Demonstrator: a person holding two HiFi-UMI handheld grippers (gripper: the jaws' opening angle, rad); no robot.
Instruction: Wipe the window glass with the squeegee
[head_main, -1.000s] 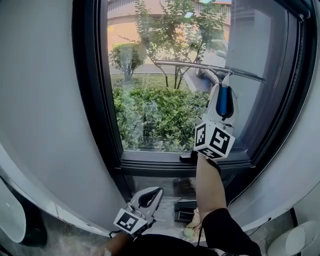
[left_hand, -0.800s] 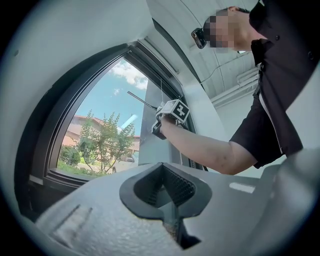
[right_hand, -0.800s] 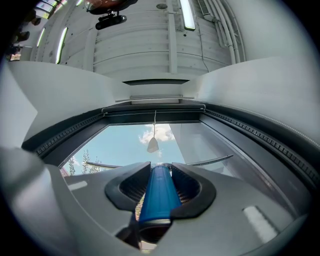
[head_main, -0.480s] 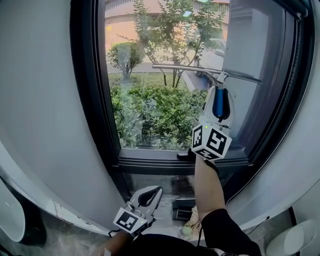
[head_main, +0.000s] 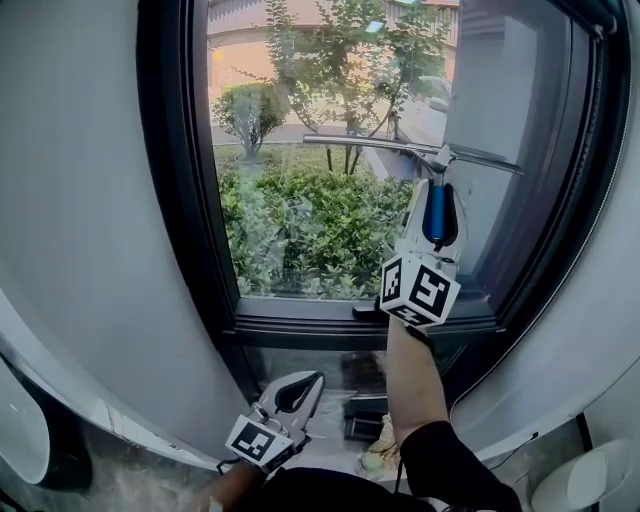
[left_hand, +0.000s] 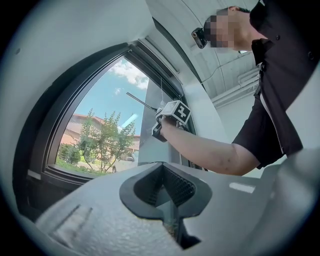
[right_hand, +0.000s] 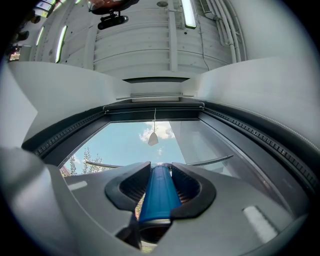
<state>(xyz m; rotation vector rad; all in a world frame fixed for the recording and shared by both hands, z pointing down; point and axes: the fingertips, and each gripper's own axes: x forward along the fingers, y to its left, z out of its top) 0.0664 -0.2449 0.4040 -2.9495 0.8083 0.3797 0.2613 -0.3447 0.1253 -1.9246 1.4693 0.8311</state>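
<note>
My right gripper (right_hand: 160, 176) is clamped on the blue handle (right_hand: 158, 195) of the squeegee (head_main: 440, 157), whose blade (head_main: 370, 143) just past the tips lies across the window glass (head_main: 290, 220). If my wrist tilts, I judge one end lifts and leaves streaks. The dark frame (head_main: 190, 200) rings the pane, and far below my left gripper (head_main: 298, 392) hangs pressed together, empty.

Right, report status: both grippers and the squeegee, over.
Right gripper shut on squeegee by its blue handle, blade on upper window glass. Left gripper shut, empty, held low. Nothing blocking the pane.
</note>
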